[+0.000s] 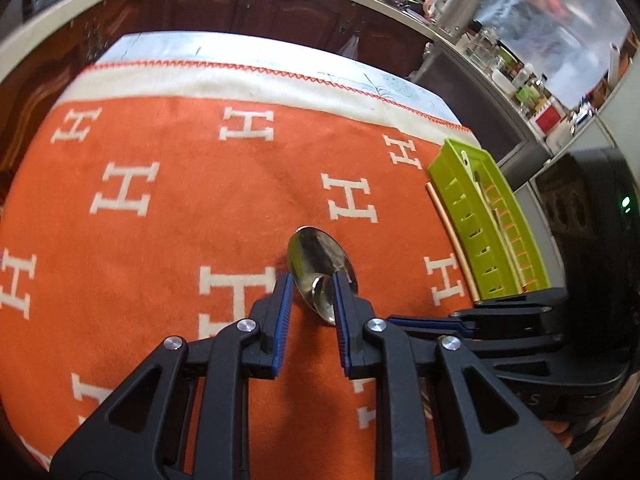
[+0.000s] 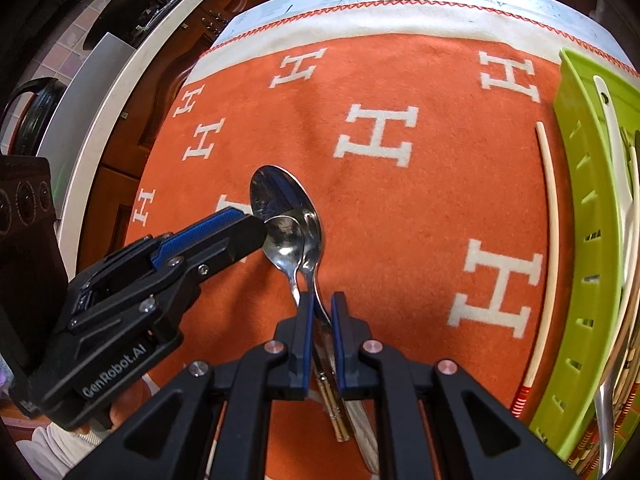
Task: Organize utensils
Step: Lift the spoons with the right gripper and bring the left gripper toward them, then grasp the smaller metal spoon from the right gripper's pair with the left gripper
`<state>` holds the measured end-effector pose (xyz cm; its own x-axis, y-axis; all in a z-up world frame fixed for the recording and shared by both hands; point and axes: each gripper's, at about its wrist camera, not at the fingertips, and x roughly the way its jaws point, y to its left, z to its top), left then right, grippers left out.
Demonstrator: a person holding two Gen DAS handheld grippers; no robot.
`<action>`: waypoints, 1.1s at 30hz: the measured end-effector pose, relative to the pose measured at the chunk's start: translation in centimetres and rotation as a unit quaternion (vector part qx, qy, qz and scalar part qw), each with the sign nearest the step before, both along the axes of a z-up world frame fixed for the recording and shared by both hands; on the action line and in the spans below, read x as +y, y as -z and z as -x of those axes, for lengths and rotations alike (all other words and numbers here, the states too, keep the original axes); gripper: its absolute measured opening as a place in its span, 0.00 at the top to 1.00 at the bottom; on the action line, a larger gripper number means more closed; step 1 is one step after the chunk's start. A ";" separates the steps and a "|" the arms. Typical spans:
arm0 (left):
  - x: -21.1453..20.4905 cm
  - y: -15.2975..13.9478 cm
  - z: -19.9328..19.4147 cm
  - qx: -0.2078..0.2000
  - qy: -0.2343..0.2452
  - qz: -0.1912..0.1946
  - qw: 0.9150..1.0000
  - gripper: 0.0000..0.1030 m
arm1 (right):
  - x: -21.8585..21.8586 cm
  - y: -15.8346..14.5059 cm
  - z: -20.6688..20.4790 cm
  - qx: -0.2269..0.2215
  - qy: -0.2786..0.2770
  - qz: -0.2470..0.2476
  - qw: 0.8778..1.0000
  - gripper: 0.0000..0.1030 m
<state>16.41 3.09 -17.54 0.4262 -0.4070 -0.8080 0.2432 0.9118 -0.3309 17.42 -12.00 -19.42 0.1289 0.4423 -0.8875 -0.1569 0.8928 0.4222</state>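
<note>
Two metal spoons lie stacked on the orange blanket [image 2: 400, 208], a small spoon [image 2: 285, 240] nested on a large spoon [image 2: 276, 196]. My right gripper [image 2: 322, 300] is shut on both handles, which run between its blue pads and out underneath it. My left gripper [image 2: 258, 228] comes in from the left, its tips touching the rim of the bowls. In the left wrist view the left gripper [image 1: 312, 280] stands over the large spoon [image 1: 316, 252], jaws apart, with the small spoon [image 1: 324, 300] against the right pad. The right gripper [image 1: 394, 320] reaches in from the right.
A lime green slotted tray [image 2: 592, 240] [image 1: 480, 232] stands at the blanket's right edge, holding a white utensil [image 2: 616, 140] and other cutlery. One pale chopstick [image 2: 550, 220] [image 1: 452, 240] lies on the blanket just left of it. Wooden cabinets and a cluttered counter [image 1: 520, 80] lie beyond the table.
</note>
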 end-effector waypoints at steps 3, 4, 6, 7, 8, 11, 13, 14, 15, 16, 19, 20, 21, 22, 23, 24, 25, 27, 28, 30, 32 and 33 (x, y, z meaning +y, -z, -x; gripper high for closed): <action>-0.6 0.4 -0.1 -0.008 0.017 -0.014 1.000 0.84 | -0.1 -0.1 0.1 -0.004 -0.003 0.002 1.000 0.91; -0.6 0.6 -0.1 -0.007 0.026 -0.014 1.000 0.84 | -0.2 -0.1 0.2 -0.004 -0.003 0.002 1.000 0.91; -0.9 1.0 0.0 -0.005 0.044 -0.024 0.999 0.84 | -0.1 -0.1 0.2 -0.004 -0.002 0.001 1.000 0.91; -1.0 1.3 0.0 -0.002 0.051 -0.030 0.998 0.84 | -0.1 0.0 0.2 -0.003 -0.001 -0.001 1.000 0.91; -1.2 1.4 0.2 -0.008 0.055 -0.035 0.998 0.84 | -0.1 0.0 0.2 -0.003 0.000 -0.002 1.000 0.91; -1.7 1.4 0.3 -0.014 0.060 -0.043 0.997 0.84 | -0.3 -0.1 0.3 -0.005 0.002 0.000 1.000 0.91; -1.7 1.4 0.1 -0.012 0.057 -0.038 0.998 0.87 | -0.4 -0.2 0.4 -0.007 0.005 0.004 1.000 0.91; -1.7 1.5 0.0 -0.009 0.056 -0.032 0.998 0.88 | -0.5 -0.3 0.4 -0.007 0.007 0.004 1.000 0.91; -1.6 1.4 0.0 -0.008 0.055 -0.026 0.998 0.89 | -0.7 -0.3 0.4 -0.006 0.009 0.003 1.000 0.91; -1.5 1.3 0.0 -0.006 0.055 -0.023 0.998 0.90 | -0.8 -0.3 0.5 -0.006 0.011 0.001 1.000 0.91; -1.2 1.1 -0.1 0.003 0.051 -0.017 0.999 0.91 | -1.1 -0.6 0.6 -0.012 0.017 0.006 1.000 0.91; -1.0 1.1 -0.1 0.006 0.050 -0.017 0.999 0.91 | -1.3 -0.7 0.6 -0.016 0.021 0.013 1.000 0.91; -0.9 1.1 0.0 0.008 0.050 -0.015 0.999 0.91 | -1.4 -0.7 0.5 -0.018 0.023 0.013 0.999 0.91; -0.6 0.9 0.2 0.009 0.050 -0.014 0.999 0.91 | -1.5 -0.7 0.5 -0.018 0.024 0.012 0.999 0.91; -0.5 0.9 0.3 0.012 0.051 -0.011 0.999 0.91 | -1.4 -0.8 0.4 -0.020 0.025 0.011 0.999 0.91; -0.4 1.0 0.4 0.013 0.051 -0.009 0.999 0.91 | -1.3 -0.8 0.3 -0.022 0.024 0.011 0.999 0.91; -0.3 1.0 0.5 0.014 0.052 -0.009 0.999 0.91 | -1.3 -0.9 0.2 -0.024 0.023 0.010 0.999 0.91; -0.1 1.2 0.7 0.014 0.055 -0.009 0.998 0.91 | -1.1 -1.1 -0.3 -0.028 0.023 -0.009 0.999 0.90; 0.1 1.2 0.9 0.013 0.057 -0.008 0.998 0.91 | -1.0 -1.3 -0.7 -0.030 0.025 -0.018 0.999 0.88; 0.4 1.3 1.0 0.009 0.063 -0.003 0.998 0.91 | -0.8 -1.6 -1.3 -0.040 0.023 -0.025 0.999 0.83; 0.6 1.3 1.2 0.005 0.073 -0.002 0.997 0.91 | -0.5 -1.7 -2.0 -0.045 0.016 -0.030 0.998 0.81; 0.7 1.3 1.3 0.003 0.078 -0.001 0.997 0.91 | -0.3 -1.6 -2.5 -0.043 0.009 -0.036 0.998 0.81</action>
